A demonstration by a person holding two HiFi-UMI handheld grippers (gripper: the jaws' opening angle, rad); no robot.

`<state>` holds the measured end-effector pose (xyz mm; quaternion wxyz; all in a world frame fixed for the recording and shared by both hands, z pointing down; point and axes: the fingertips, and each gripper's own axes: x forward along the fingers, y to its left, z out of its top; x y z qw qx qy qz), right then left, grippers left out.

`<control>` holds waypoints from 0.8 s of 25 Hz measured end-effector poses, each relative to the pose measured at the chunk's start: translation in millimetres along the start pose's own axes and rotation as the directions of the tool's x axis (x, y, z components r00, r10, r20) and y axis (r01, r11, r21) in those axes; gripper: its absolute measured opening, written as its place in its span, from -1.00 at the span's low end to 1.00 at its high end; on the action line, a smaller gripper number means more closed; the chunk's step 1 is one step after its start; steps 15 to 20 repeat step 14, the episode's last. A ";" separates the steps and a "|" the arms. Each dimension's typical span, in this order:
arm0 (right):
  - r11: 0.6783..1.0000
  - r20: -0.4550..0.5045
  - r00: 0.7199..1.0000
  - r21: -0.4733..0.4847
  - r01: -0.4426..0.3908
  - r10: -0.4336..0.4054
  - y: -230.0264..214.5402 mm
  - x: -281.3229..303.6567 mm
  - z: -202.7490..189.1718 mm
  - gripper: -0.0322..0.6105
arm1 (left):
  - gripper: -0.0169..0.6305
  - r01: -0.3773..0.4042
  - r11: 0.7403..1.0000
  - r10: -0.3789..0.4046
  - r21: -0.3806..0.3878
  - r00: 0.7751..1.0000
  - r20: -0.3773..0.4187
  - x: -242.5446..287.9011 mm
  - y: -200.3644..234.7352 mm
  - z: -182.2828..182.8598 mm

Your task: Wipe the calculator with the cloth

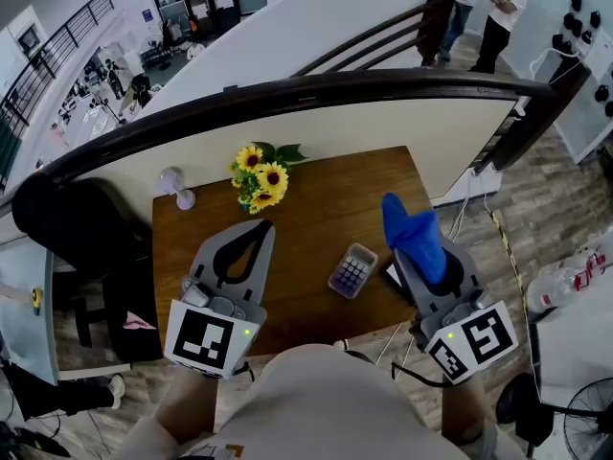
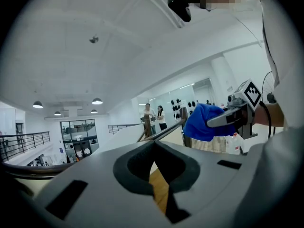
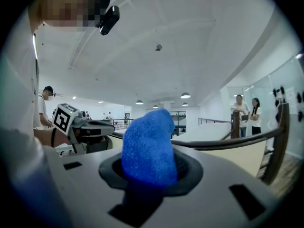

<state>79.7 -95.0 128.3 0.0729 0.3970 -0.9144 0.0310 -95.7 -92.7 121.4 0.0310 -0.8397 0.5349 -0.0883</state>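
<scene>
The blue cloth hides the jaw tips of the right tool. The labels on the calculator keys are too small to read.

Grey left gripper and right gripper, black-lined, black-and-white marker cubes, green lights, cream top

We can read no word, brand or number anywhere. The calculator, lying between the two pairs of jaws, shows keys, but their print is too small to read.
</scene>
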 end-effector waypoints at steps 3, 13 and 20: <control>1.000 0.000 1.000 0.001 0.009 -0.009 -0.6 -2.5 0.5 -0.48 | -0.94 0.006 1.000 -0.006 0.017 1.000 0.005 -0.9 -0.4 2.1; 1.000 -0.007 1.000 0.007 0.026 -0.026 -1.1 -9.7 -0.4 -0.48 | -0.94 0.028 0.999 -0.028 0.023 1.000 0.006 -5.2 -7.7 5.8; 1.000 -0.008 1.000 0.008 0.026 -0.026 -1.3 -10.0 -0.3 -0.48 | -0.94 0.029 0.999 -0.029 0.024 1.000 0.008 -5.1 -8.1 7.0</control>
